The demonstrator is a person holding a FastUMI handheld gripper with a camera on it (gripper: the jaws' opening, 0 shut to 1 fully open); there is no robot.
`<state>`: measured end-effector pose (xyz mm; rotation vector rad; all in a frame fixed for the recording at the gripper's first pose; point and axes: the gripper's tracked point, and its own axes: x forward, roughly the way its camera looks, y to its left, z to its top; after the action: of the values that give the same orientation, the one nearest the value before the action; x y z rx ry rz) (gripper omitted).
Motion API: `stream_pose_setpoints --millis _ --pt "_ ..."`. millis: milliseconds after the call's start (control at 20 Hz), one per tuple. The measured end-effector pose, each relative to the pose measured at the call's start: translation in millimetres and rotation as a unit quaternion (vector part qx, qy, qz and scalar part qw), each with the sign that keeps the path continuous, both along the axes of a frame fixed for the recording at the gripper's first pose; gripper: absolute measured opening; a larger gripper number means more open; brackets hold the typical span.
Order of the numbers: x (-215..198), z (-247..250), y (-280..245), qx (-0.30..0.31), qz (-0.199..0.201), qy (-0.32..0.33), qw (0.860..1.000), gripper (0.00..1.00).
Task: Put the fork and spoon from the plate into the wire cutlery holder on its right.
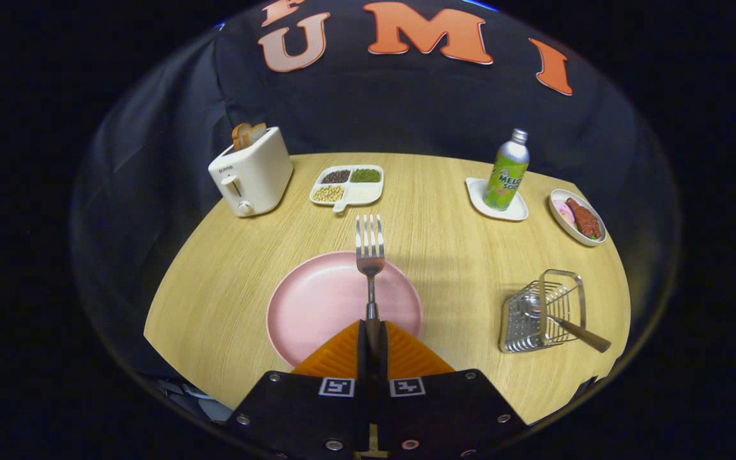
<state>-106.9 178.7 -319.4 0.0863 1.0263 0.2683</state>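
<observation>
With its two fingers pressed together on the handle of the fork (370,255), the gripper (372,342) holds that fork out ahead of itself, tines pointing away and standing over the far rim of the pink plate (317,300). I take the fork to be lifted clear of the plate, though the view does not settle whether the tines touch it. No cutlery is left lying on the plate, whose bare surface shows to either side of the fork.

To the plate's right, well apart from it, the wire cutlery holder (544,313) lies on the wooden table (227,268) with a wooden-handled utensil (582,333) already in it, handle sticking out toward the table edge (very likely the spoon, the bowl end being hard to make out through the wires). So I judge the task half done: spoon delivered, fork grasped, and what remains is carrying the fork rightward and releasing it in the holder.
</observation>
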Motion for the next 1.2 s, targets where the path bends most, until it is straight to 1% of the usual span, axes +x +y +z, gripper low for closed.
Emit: stream_pose_setpoints --millis 200,400,550,700,800,900,1200 --pt "13 32 -44 0.007 -0.053 -0.032 0.998 0.05" --pt "15 48 -87 0.004 -0.095 -0.046 0.994 0.05" --pt "19 53 -120 -0.023 -0.105 -0.052 0.993 0.06" --pt "21 63 -143 -0.033 -0.114 -0.047 0.992 0.06" --pt "22 66 -156 -0.042 -0.111 -0.041 0.992 0.05" --pt "18 67 -166 -0.05 -0.1 -0.026 0.993 0.05" --pt "-1 48 -179 -0.065 -0.057 0.052 0.995 0.06"
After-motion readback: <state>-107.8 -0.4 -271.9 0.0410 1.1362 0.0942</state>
